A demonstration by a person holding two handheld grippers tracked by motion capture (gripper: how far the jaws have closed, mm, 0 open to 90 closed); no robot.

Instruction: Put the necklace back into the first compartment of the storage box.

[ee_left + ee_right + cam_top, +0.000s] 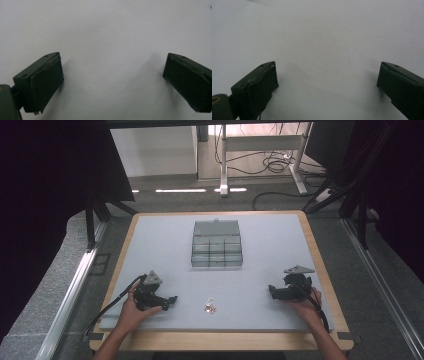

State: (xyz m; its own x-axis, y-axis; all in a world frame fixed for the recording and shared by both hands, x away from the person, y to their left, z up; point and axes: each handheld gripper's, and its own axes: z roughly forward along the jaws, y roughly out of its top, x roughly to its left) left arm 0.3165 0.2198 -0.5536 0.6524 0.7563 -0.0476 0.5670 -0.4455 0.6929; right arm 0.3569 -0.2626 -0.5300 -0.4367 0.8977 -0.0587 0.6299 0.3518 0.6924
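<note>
Seemingly nothing is in hand yet: the left gripper (172, 298) rests low on the grey mat (270, 270), jaws spread wide and empty. Just to its right lies a small pale item (210, 306), too tiny to identify, so a good pick probably means straddling it squarely before closing. Farther back stands the clear compartment box (217, 244), its contents indistinct. The right gripper (270, 291) also sits parted, holding nothing.

A lab: dark curtains (45, 195) enclose the table (320, 250), with floor cables (272, 165) beyond.
</note>
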